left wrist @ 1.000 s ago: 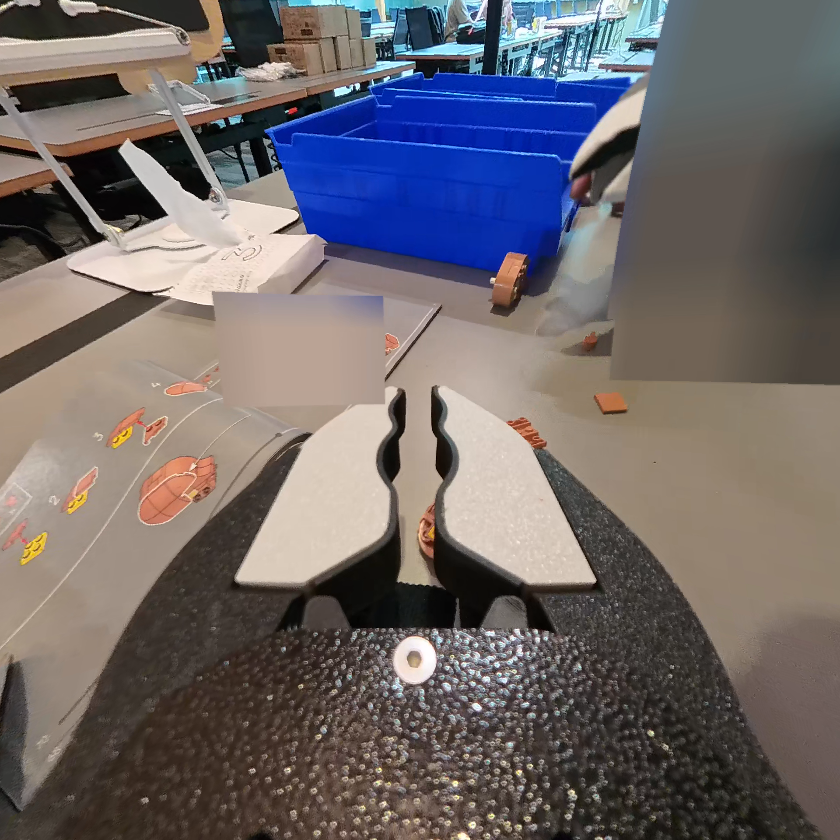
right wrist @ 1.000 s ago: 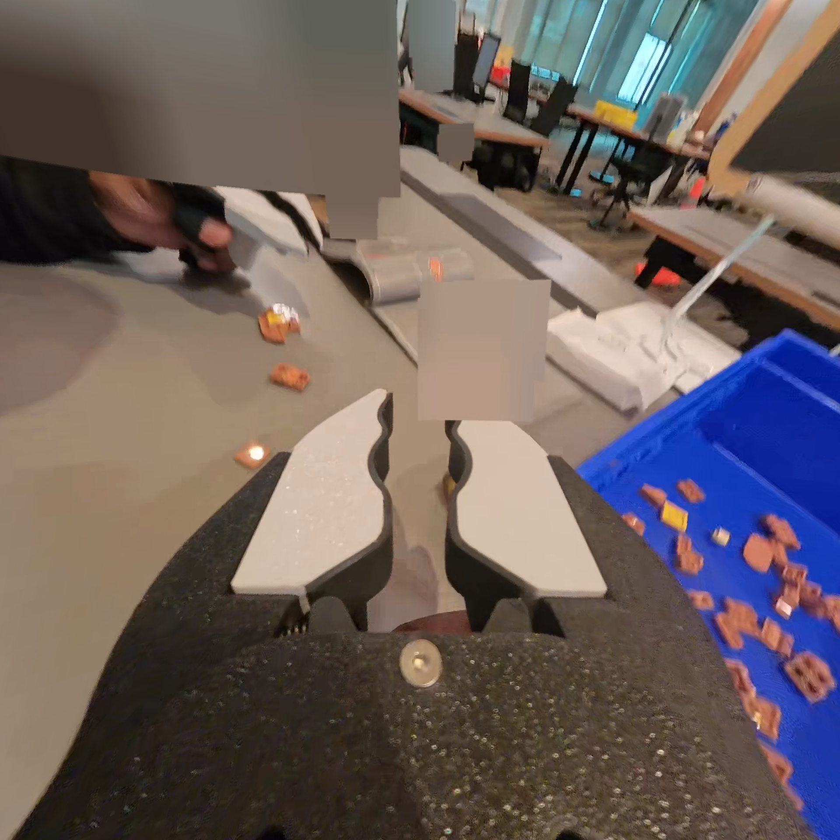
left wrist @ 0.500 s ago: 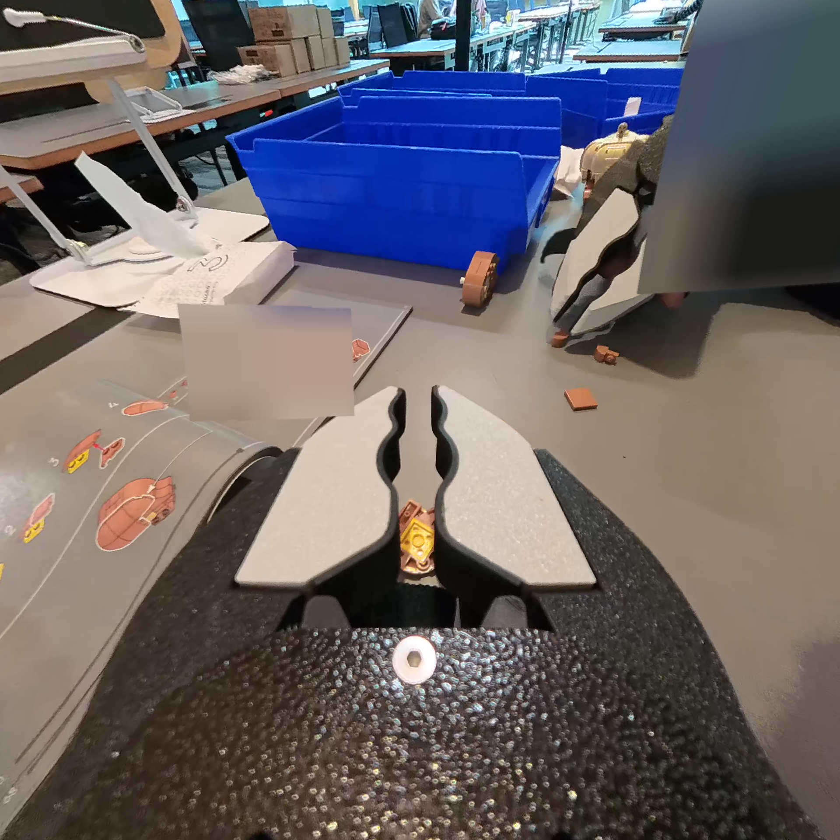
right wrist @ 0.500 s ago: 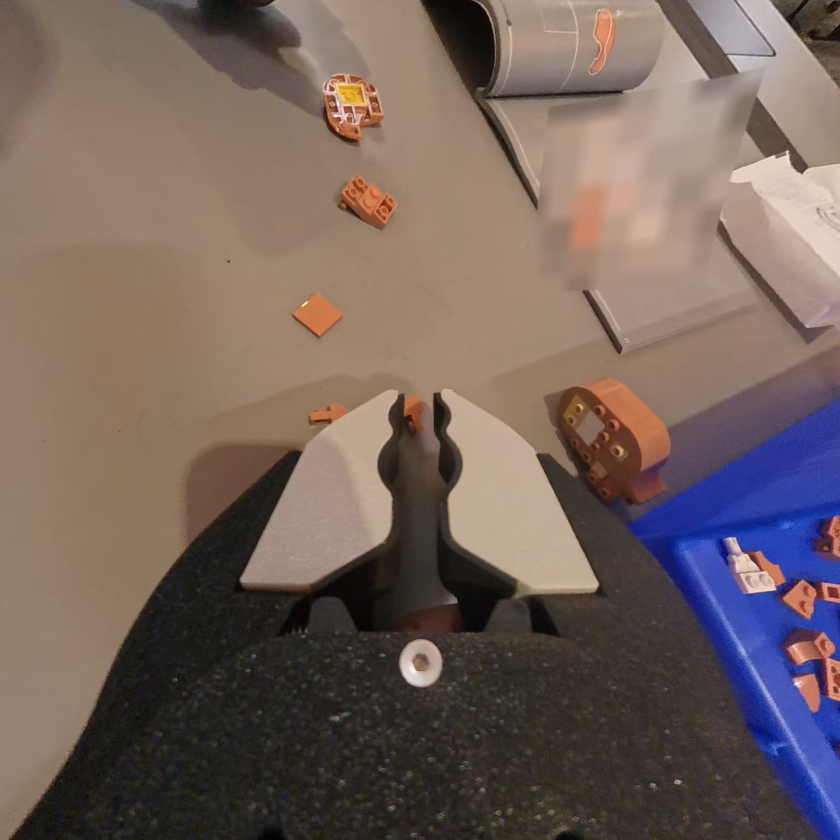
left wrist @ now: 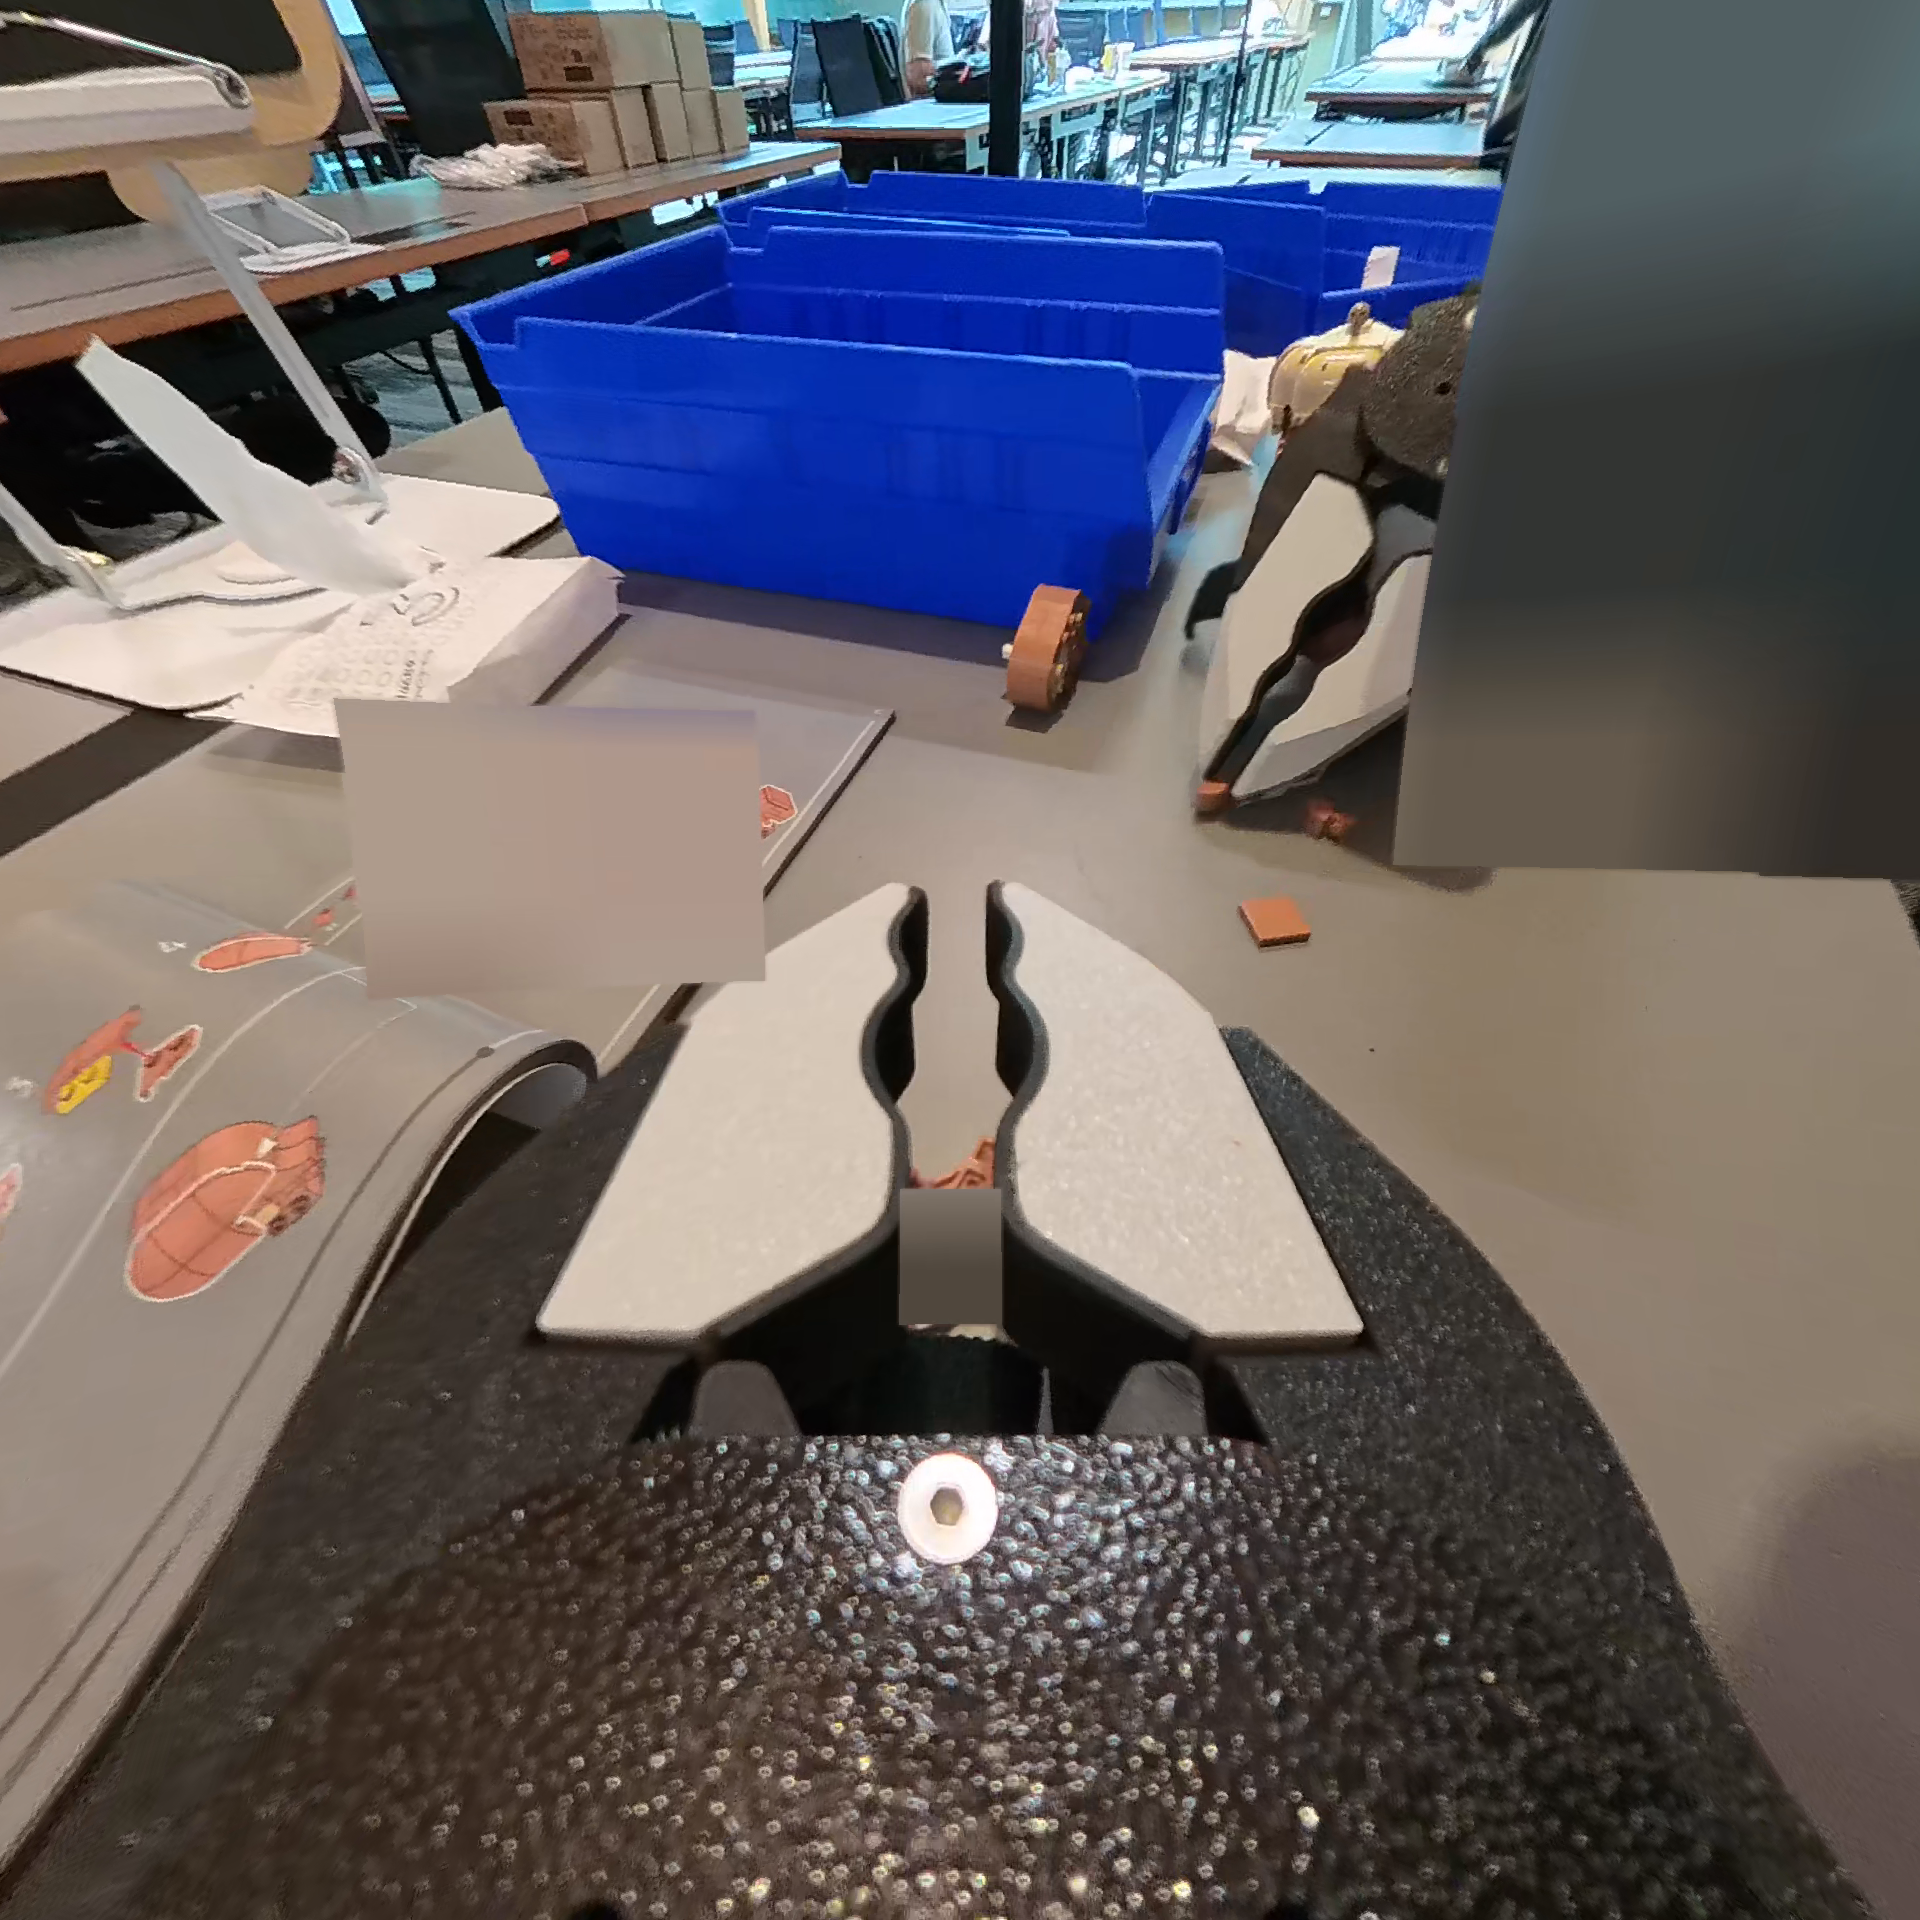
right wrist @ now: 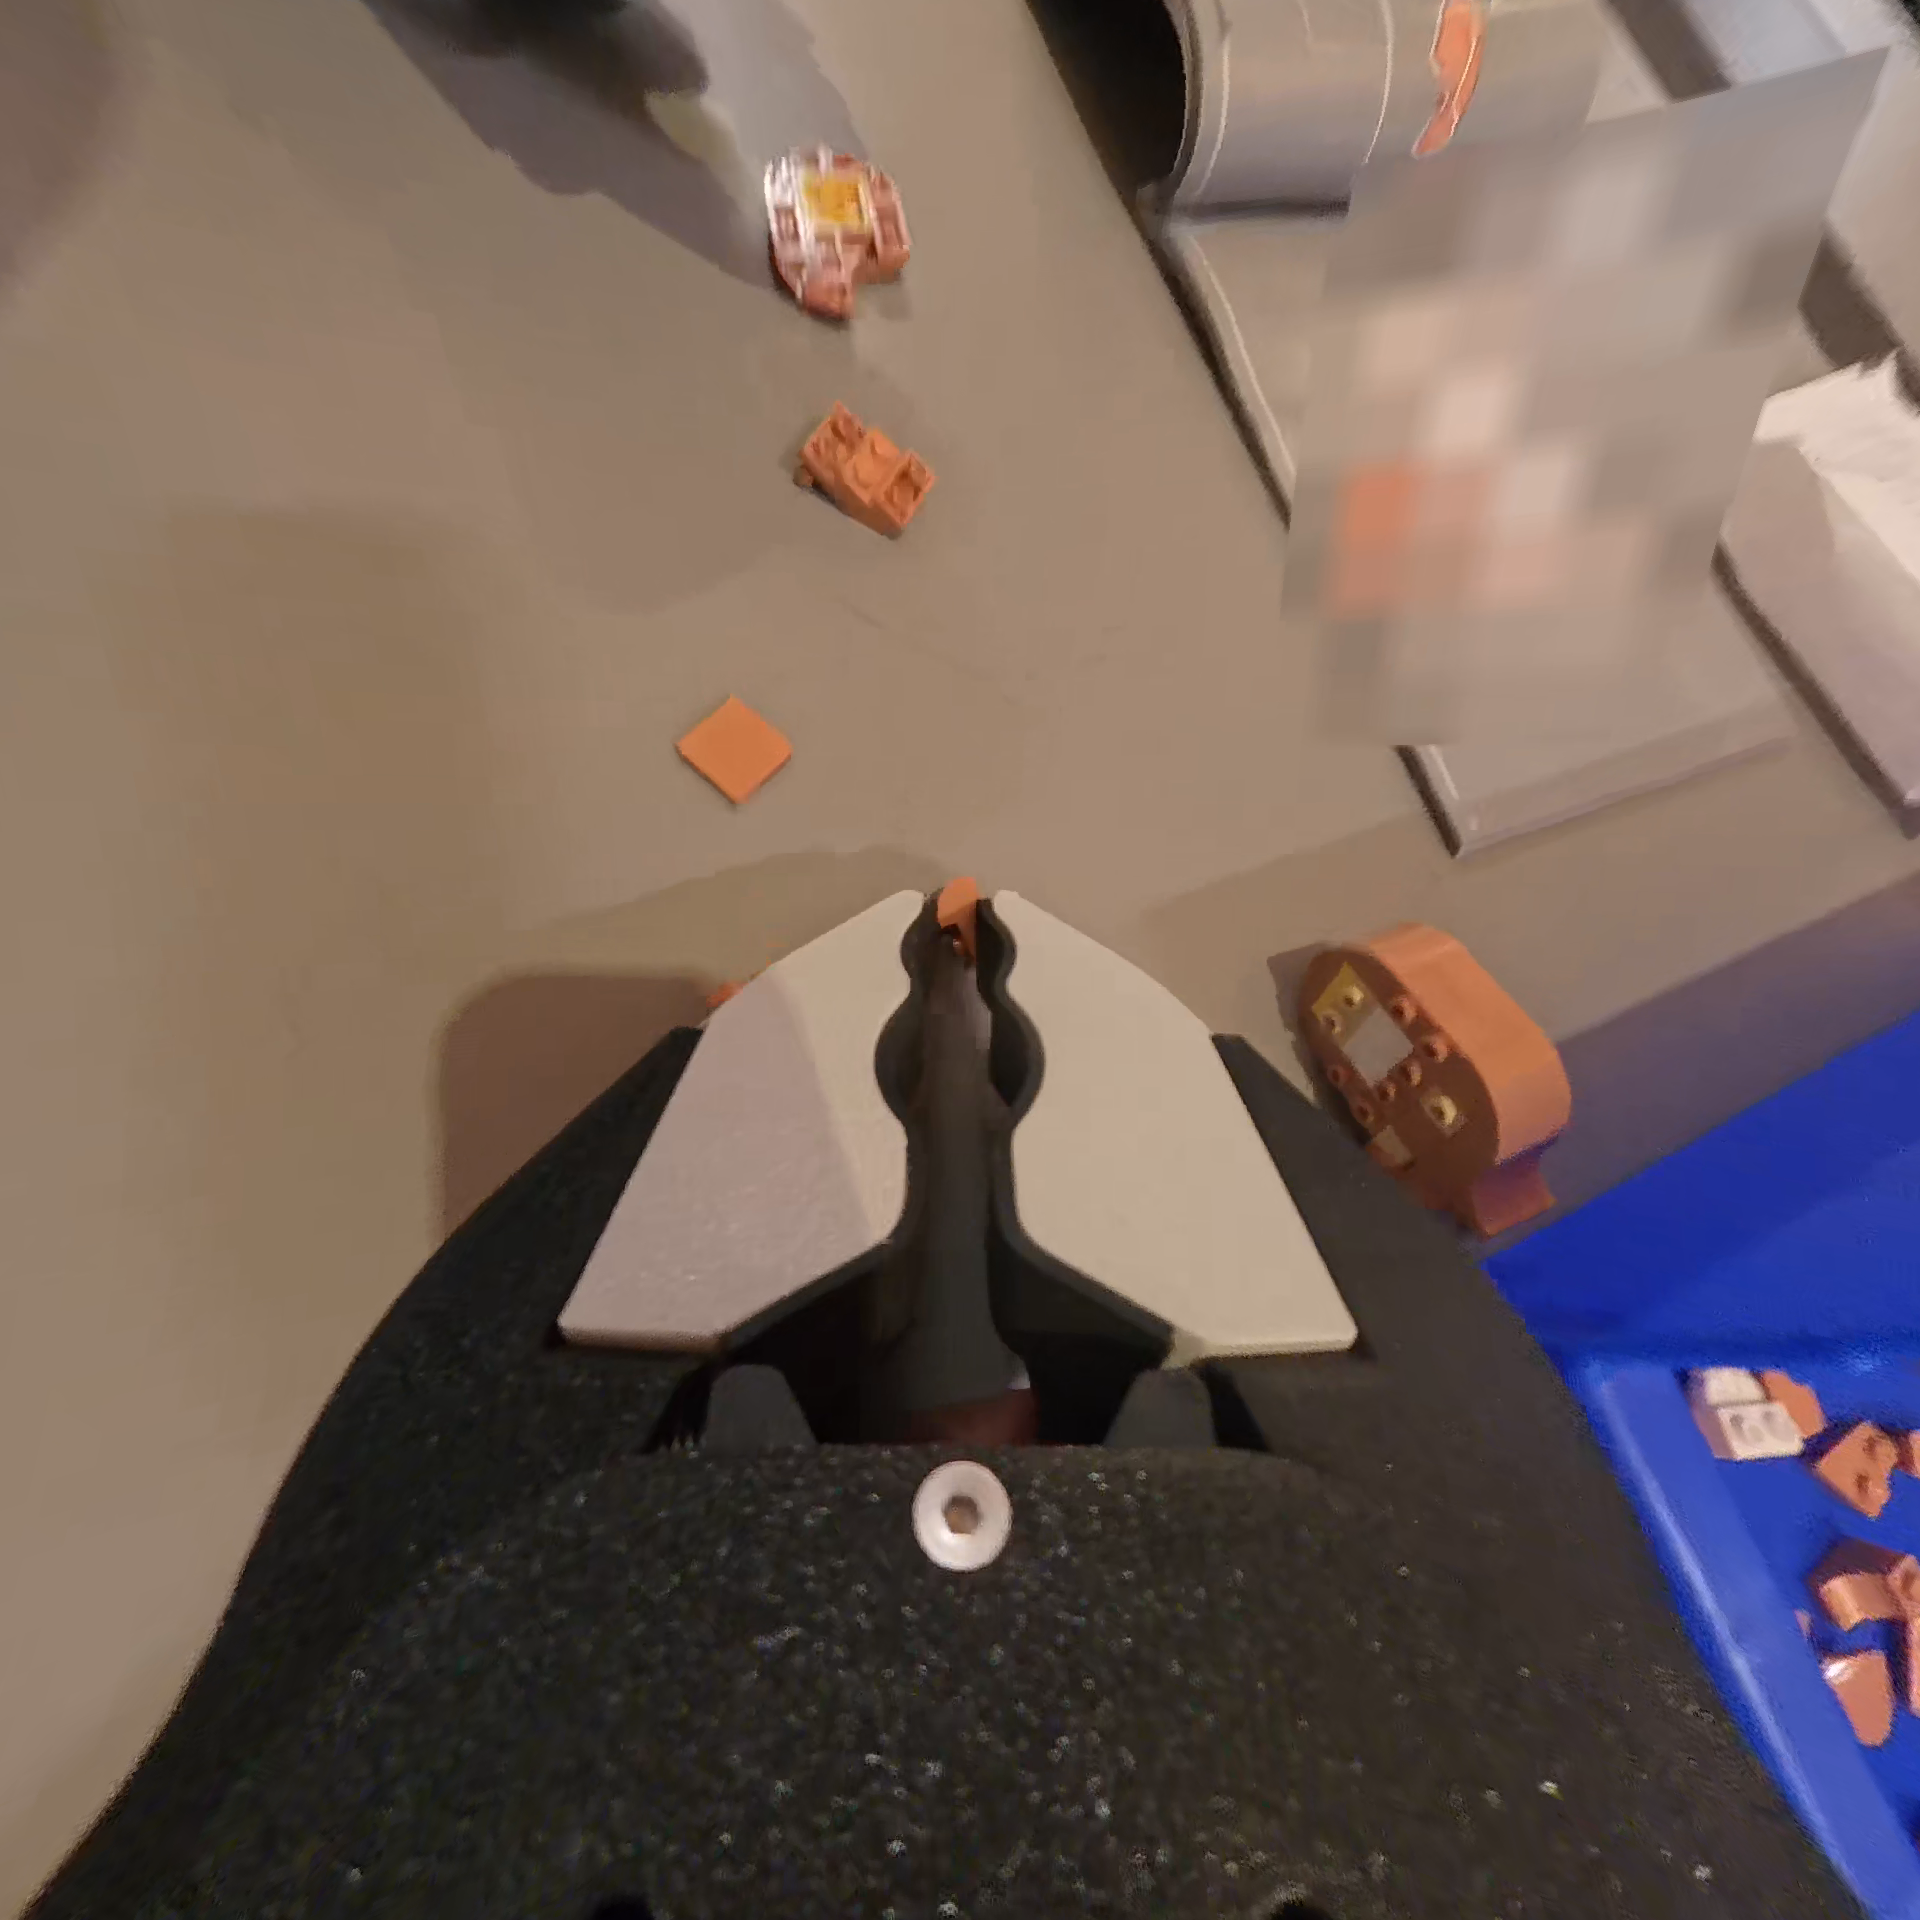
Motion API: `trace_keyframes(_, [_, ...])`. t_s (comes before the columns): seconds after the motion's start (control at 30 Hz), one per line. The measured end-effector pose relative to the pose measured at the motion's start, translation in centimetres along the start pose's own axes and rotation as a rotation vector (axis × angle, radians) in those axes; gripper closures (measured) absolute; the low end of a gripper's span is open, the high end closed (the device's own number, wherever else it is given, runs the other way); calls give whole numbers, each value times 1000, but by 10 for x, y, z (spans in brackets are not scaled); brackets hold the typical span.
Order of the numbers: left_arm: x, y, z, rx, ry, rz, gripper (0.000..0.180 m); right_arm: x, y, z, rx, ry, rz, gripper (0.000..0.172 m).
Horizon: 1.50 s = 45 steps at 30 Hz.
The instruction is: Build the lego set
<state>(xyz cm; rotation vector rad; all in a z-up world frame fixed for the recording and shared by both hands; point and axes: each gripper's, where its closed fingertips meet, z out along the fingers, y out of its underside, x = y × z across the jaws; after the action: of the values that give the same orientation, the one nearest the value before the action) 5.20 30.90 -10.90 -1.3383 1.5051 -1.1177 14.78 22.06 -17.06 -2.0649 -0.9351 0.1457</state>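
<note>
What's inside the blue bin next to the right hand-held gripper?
The blue bin holds loose orange-brown bricks and a whitish piece. The rest lies outside the picture.

A grey table (left wrist: 1558,1091) is seen in the foreground. Beyond its far edge, rows of long wood-topped desks (left wrist: 436,218) on dark legs are observed, with stacked cardboard boxes (left wrist: 613,94) on one. Dark office chairs (left wrist: 842,73) and a black pillar (left wrist: 1006,83) are noted. Daylight is admitted from the far end.

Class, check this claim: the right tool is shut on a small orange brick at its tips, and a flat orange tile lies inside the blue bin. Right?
Not quite. The right tool does pinch the small orange brick, but the flat orange tile lies on the grey table, outside the blue bin; the right wrist view shows it.
</note>
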Motion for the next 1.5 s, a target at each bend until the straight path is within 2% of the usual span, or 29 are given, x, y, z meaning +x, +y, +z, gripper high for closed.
trace_keyframes(0.03, [2, -1, 0, 7, 14, -14, 170, 1, -9, 1, 43, 9, -15, 165])
trace_keyframes(0.23, [23, 3, 3, -28, 177, -144, 170, -10, -85, 10, 324, 48, -206, 165])
trace_keyframes(0.37, [32, 5, 3, -52, 247, -238, 166, -22, -107, 28, 365, 131, -434, 165])
trace_keyframes(0.47, [38, 8, 3, -85, 288, -281, 161, -29, -112, 33, 378, 196, -537, 165])
trace_keyframes(0.6, [46, 10, 4, -107, 321, -309, 160, -33, -116, 31, 413, 205, -543, 165])
trace_keyframes(1.03, [55, 7, 4, -91, 392, -406, 165, -39, -119, 30, 416, 319, -721, 165])
trace_keyframes(1.27, [58, 6, 3, -81, 424, -431, 172, -40, -119, 30, 428, 321, -713, 165])
trace_keyframes(1.5, [55, 4, 3, -63, 380, -352, 173, -37, -120, 28, 465, 263, -594, 163])
